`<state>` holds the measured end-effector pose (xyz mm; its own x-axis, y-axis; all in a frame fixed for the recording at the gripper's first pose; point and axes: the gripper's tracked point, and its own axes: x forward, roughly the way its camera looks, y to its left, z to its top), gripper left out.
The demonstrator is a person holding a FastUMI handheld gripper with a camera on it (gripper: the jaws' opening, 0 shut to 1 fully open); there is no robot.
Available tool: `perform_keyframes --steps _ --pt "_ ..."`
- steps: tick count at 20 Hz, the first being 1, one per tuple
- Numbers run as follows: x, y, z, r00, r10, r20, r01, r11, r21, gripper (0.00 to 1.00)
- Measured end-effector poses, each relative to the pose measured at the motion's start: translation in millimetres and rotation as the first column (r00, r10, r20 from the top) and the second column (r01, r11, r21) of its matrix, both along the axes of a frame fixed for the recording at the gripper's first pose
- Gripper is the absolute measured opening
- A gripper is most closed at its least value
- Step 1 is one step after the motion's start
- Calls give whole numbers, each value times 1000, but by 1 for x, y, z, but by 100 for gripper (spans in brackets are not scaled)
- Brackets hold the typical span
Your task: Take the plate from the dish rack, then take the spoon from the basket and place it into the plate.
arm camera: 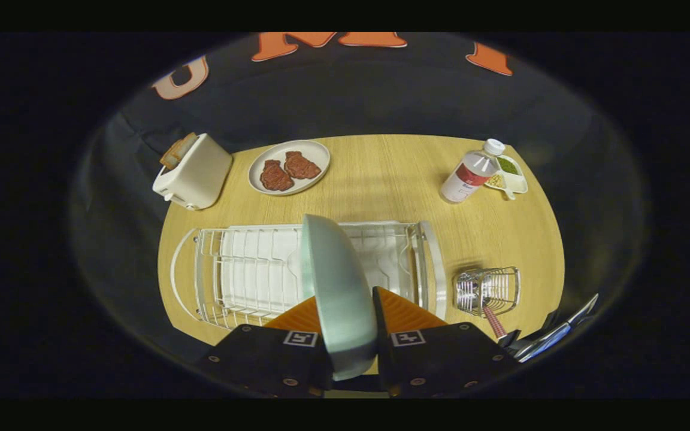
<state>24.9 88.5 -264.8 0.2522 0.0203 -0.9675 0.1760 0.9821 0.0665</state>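
Observation:
A pale grey-green plate (336, 293) stands on edge between my two orange fingers (408, 312), and both press on its faces, so my gripper (345, 323) is shut on it. The plate is held up above the white wire dish rack (243, 269), which lies just beyond the fingers on the wooden table (381, 179). Right of the rack stands a small chrome wire basket (487, 290). A spoon with a red checked handle (495, 325) leans out of the basket toward me.
Past the rack sit a white toaster with toast (192, 170), a plate with two pieces of meat (288, 167), a clear bottle with a red label (471, 173) and a small divided dish (510, 175). A shiny dark object (551, 338) lies near the basket.

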Motion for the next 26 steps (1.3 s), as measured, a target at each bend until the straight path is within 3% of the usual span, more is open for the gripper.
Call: perform_keyframes --steps 4,7,11,26 --pt "-11 -17 16 998 -15 53 14 1000 16 28" --pt "-33 -17 26 998 -38 56 33 995 99 29" --pt "-70 -35 28 998 -47 52 41 992 117 29" --pt "-196 -69 -12 992 -122 -28 125 942 311 28"
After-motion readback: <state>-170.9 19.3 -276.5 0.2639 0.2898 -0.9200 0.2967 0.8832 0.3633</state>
